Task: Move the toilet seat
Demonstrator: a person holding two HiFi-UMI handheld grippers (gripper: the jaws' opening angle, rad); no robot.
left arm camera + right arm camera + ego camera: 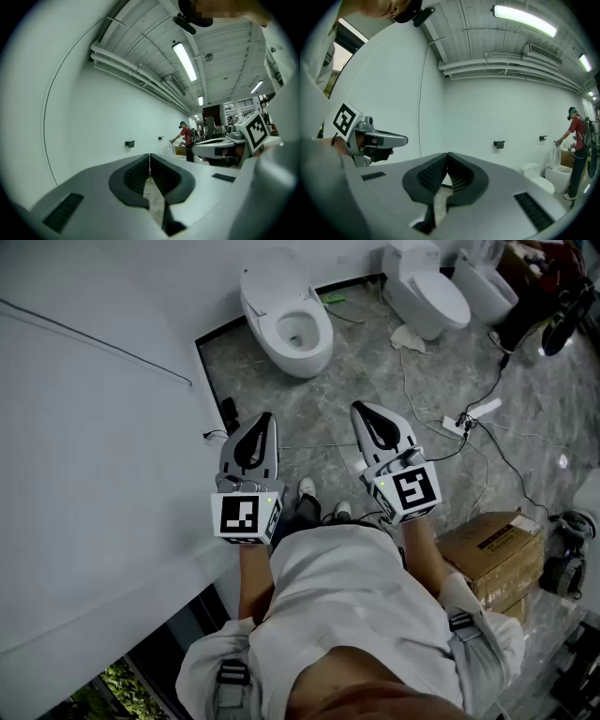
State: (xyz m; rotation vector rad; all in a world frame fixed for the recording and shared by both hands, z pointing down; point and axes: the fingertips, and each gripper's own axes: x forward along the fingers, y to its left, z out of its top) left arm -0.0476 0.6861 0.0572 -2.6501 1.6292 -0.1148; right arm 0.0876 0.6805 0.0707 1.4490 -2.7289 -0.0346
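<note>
A white toilet [289, 322] stands on the grey marble floor against the wall, its bowl uncovered and its seat ring lying flat. It sits well ahead of both grippers. My left gripper [265, 417] and right gripper [360, 408] are held level side by side in front of my body, both shut with nothing between the jaws. The left gripper [149, 155] faces the white wall, with the right gripper [220, 148] showing beside it. From the right gripper [448, 153], two toilets [533, 170] appear low at the right, and the left gripper [377, 140] shows at the left.
Two more white toilets [427, 292] stand further right. A power strip [474, 415] with trailing cables lies on the floor. A cardboard box [494, 556] and a wheeled device [565, 562] sit at my right. A white partition [94, 427] fills the left. A person in red [576, 136] stands far off.
</note>
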